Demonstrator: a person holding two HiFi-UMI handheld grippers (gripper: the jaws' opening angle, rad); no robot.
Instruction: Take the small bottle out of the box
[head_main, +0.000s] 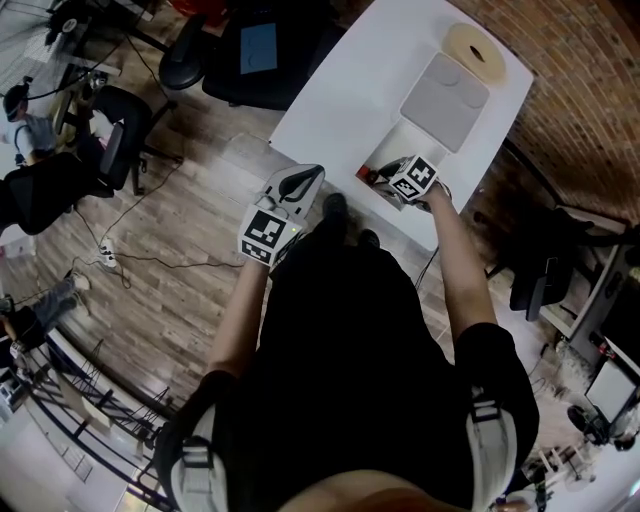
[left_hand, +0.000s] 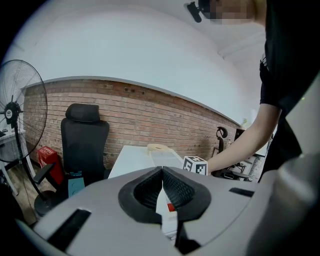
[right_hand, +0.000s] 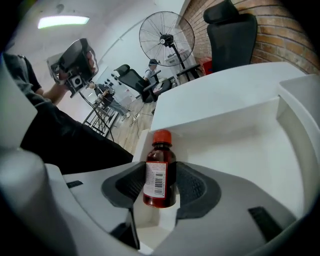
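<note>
Right tool (right_hand: 160, 176) clamped on the small bottle (right_hand: 159, 170) at the open white box (right_hand: 260, 145)

The bottle stands upright between the right tool's jaws – dark red-brown liquid, a red cap, and a white label with a barcode on its edge; the rest of the print is too small to read. The box's white walls and floor lie close behind it, and I cannot tell whether its base is clear of the box. In the head view the box sits at the near edge of the white counter (head_main: 340, 100). The left tool (left_hand: 162, 185) has its jaws together with nothing between them – it hangs beside the counter, over the wooden floor (head_main: 180, 250).
</note>
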